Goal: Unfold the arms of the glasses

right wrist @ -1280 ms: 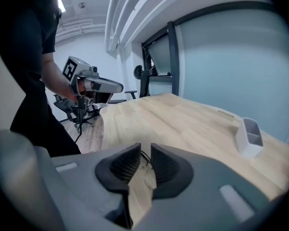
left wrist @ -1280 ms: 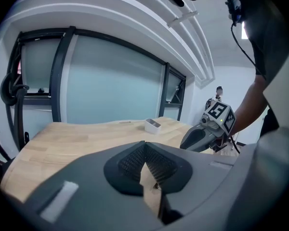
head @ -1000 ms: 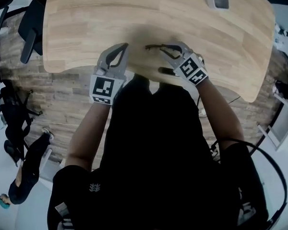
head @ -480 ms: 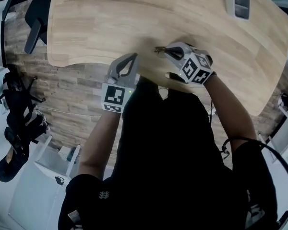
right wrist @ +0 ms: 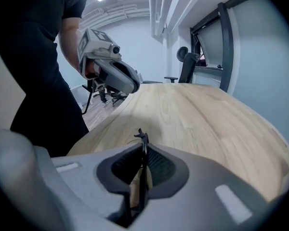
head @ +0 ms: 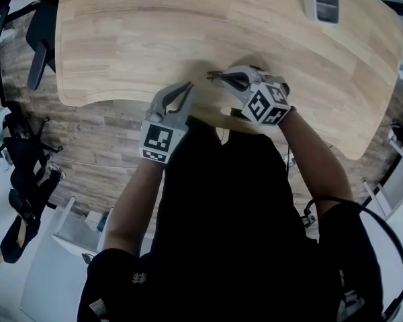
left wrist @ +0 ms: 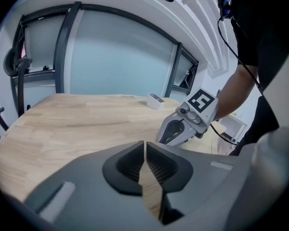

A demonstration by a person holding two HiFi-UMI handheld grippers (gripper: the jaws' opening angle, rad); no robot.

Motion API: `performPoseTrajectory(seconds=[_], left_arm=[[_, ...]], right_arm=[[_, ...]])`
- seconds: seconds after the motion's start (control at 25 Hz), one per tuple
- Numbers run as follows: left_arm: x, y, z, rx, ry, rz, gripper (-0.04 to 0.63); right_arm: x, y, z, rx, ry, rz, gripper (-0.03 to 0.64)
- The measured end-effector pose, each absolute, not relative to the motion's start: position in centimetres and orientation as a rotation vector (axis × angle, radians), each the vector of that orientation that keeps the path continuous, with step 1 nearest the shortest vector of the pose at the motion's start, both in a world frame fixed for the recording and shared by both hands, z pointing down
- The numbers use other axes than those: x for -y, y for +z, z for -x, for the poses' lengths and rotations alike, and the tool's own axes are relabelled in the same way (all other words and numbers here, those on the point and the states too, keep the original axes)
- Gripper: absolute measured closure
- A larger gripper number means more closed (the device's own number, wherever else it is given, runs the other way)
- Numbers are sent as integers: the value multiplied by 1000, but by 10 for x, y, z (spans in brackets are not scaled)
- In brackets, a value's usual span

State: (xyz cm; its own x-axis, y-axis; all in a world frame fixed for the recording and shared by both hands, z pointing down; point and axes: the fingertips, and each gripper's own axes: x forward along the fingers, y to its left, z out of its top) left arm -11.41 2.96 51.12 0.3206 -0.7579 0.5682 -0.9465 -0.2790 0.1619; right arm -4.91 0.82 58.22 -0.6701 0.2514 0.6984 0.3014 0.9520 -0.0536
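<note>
Right claw (right wrist: 143,153) was clamped on the glasses (right wrist: 141,136), over the counter (head: 141,25) near its front edge. Left claw (left wrist: 145,146) sat nearby; my jaws there had just cracked open, nothing between.

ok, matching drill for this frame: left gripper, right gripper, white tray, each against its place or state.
1 left gripper
2 right gripper
3 white tray

a far side of the table
b clamped on the glasses
c nothing between its jaws

Pairs: 1-c, 2-b, 3-a.
Left jaws have just been opening slightly; right jaws have just been closing on the glasses.
</note>
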Motion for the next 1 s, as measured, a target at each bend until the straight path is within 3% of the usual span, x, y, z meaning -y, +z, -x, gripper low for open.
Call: performPoseTrajectory(seconds=[0.36, 0.8, 1.0], left_arm=[[-31, 511, 127, 1514, 559, -2119, 572], [-27, 517, 120, 1448, 542, -2151, 569], [-22, 532, 91, 1232, 513, -2214, 397]], right_arm=[[-4, 583, 54, 2344, -64, 361, 568], [-3, 559, 48, 2459, -59, 345, 601], [-8, 538, 43, 2583, -77, 357, 601]])
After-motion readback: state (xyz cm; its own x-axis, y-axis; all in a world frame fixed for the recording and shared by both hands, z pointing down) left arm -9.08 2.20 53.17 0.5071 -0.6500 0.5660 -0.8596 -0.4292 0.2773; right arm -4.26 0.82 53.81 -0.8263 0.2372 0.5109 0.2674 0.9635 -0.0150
